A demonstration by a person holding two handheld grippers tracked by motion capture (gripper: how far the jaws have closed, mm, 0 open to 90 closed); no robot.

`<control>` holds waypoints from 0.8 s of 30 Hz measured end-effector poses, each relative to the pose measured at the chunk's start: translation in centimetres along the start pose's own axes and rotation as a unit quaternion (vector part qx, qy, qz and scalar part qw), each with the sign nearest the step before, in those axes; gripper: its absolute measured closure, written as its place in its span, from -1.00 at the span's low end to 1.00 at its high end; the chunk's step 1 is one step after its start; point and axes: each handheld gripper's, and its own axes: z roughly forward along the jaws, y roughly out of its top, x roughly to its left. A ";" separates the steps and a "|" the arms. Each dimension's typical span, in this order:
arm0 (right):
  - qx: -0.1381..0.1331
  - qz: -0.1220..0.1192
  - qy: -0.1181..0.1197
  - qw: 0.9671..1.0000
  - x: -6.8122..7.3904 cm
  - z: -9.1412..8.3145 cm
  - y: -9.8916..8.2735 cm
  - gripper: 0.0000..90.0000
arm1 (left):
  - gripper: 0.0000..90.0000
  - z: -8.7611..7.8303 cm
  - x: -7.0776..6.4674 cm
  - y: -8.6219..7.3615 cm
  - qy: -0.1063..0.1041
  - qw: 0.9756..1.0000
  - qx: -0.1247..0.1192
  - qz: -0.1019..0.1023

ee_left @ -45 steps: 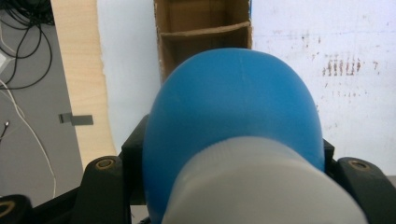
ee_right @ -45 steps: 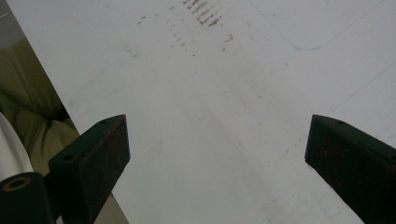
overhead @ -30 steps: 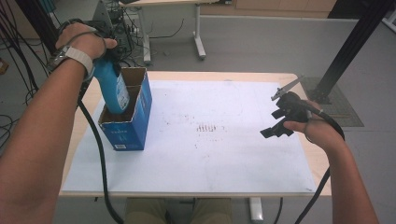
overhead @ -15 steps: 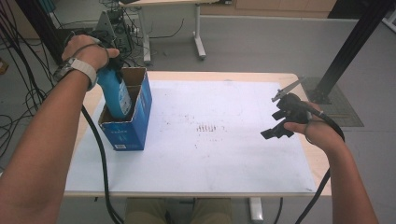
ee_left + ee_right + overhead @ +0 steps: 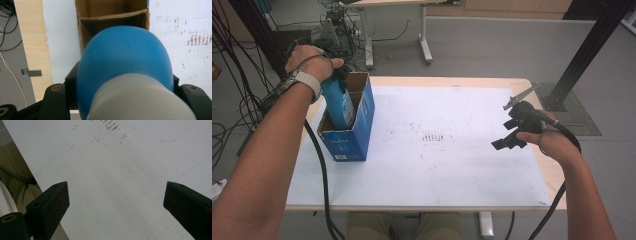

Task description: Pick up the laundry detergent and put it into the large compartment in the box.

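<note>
Here, at the near edge of the white table sheet [image 5: 427, 170], your two forearms come in from either side. On the right, your right gripper [image 5: 512, 134] hangs just above the sheet with nothing in it, its two black jaws spread wide; the right gripper view looks between them onto bare white surface flecked with reddish-brown marks [image 5: 110, 126], and the pale wooden table [image 5: 552, 175] shows along the sheet's right side. A black cable trails from this gripper back past your wrist.

Farther in and well apart to the left, your left gripper [image 5: 339, 82] points downward over a blue cardboard box [image 5: 347, 142] that stands open-topped on the left part of the sheet. Its jaws are clamped on a blue bottle [image 5: 125, 60] with a pale grey cap [image 5: 140, 100]; in the left gripper view the jaws press against the bottle's two sides just below the shoulder. The bottle stands upright with its lower part already inside the box, in the compartment nearer you, close to a brown cardboard divider [image 5: 112, 16] that crosses the box's inside. Whether the bottle's base rests on the box floor cannot be told. A watch sits on your left wrist just above the box.

Beyond the table's far edge lies grey floor, with another desk's legs [image 5: 424, 30] and loose cables [image 5: 242, 60] at far left.
</note>
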 end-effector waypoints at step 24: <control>0.003 0.003 0.003 1.000 -0.1 0.4 0.0 -0.86 | -0.13 3.6 -0.5 -0.3 0.006 1.000 -0.009 0.009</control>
